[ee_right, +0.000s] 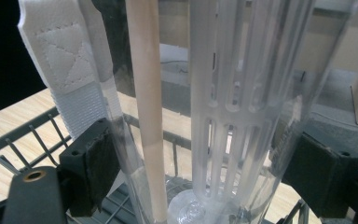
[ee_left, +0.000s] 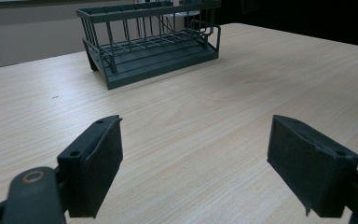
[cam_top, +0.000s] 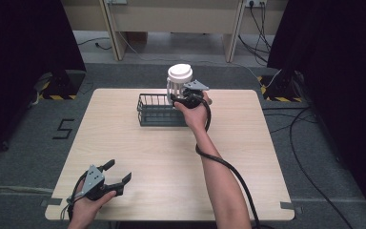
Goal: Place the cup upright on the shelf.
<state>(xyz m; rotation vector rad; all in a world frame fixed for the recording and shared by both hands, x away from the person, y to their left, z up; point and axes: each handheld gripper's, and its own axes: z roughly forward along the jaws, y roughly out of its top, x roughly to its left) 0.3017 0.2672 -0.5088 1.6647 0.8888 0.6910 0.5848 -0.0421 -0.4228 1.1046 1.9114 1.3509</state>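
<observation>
A clear plastic bottle (cam_top: 177, 84) with a white lid is held upright just above the right end of a dark green wire basket (cam_top: 153, 113). My right gripper (cam_top: 177, 98) is shut on the bottle's lower body. In the right gripper view both pads press the clear wall of the bottle (ee_right: 223, 93), which has a white slotted insert inside, a white strap (ee_right: 70, 60) on its left and the basket (ee_right: 23, 140) below. My left gripper (cam_top: 118, 171) rests open near the table's front left corner. Nothing lies between its pads, and it faces the basket (ee_left: 154, 51).
The light wooden table (cam_top: 171, 157) stands on grey carpet. A black cable (cam_top: 228, 167) trails from the right gripper along the forearm. Black curtains hang at both sides, and desk legs with floor cables stand behind the table.
</observation>
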